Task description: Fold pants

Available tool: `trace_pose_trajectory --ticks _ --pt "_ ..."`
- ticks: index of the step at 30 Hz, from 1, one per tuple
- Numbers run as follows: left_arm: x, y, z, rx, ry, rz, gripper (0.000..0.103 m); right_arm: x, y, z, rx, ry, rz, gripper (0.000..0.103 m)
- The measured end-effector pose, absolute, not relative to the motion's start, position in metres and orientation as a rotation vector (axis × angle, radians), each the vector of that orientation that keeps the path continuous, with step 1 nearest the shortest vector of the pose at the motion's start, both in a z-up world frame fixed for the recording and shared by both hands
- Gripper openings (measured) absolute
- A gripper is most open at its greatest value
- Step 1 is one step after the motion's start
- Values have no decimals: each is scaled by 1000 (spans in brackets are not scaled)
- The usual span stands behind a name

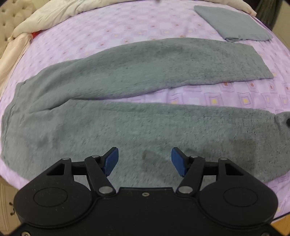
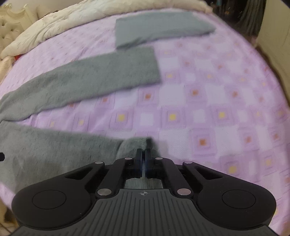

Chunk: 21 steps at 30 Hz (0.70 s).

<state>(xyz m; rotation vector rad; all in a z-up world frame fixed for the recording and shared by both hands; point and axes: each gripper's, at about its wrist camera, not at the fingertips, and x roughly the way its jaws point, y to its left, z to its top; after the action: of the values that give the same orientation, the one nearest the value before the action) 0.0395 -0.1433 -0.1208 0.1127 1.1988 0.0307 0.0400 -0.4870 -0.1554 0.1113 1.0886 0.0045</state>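
Purple patterned bedsheet (image 1: 190, 98) covers the bed, cream duvet (image 1: 47, 16) bunched along the far edge from 10 to 12 o'clock in the left wrist view. A separate folded grey cloth (image 1: 233, 23) lies at 1 o'clock, well apart from the near leg, close to the far leg's cuff but not touching it; the same folded cloth (image 2: 155, 29) sits at 12 o'clock in the right wrist view, just beyond the far cuff. Nothing stands on the pants.

Grey fuzzy pants (image 1: 112, 112) lie flat across the sheet, waist at 9 o'clock, 2 legs running toward 3 o'clock with a wedge of bare sheet between them. Far leg ends in a square cuff at 2 o'clock; near leg's cuff end is bunched at 3 o'clock.

Left gripper (image 1: 145, 159) hovers over the near leg, blue pads (image 1: 110, 159) spread wide, holding nothing; contact with the fabric cannot be told.

Right gripper (image 2: 144, 154) has its jaws pressed together on the near leg's cuff, pants (image 2: 54, 148) fabric puckered up around the tips at 12 o'clock of the gripper. Right view is motion-blurred
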Motion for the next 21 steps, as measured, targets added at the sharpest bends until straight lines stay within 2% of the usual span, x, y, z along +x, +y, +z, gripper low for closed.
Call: trace_pose_trajectory --ticks 2,9,13,14,16,18,21 --pt "43 -147 -123 126 1174 13 66 50 -494 -150 82 1061 -51 2" --pt "64 -159 -147 161 1174 -3 66 73 -490 -177 -19 1143 -70 3" --pt "82 -168 -179 218 1285 14 66 59 -500 -169 89 1105 -112 5" --pt "85 -168 -186 220 1306 16 67 51 -506 -162 129 1096 -127 8" --pt "86 -166 -186 206 1279 19 68 33 -517 -148 195 1078 -143 33" --pt "88 -163 -186 190 1291 18 68 11 -525 -140 269 1080 -136 38" --pt "88 -160 -187 178 1290 17 70 -20 -529 -135 342 1088 -142 41"
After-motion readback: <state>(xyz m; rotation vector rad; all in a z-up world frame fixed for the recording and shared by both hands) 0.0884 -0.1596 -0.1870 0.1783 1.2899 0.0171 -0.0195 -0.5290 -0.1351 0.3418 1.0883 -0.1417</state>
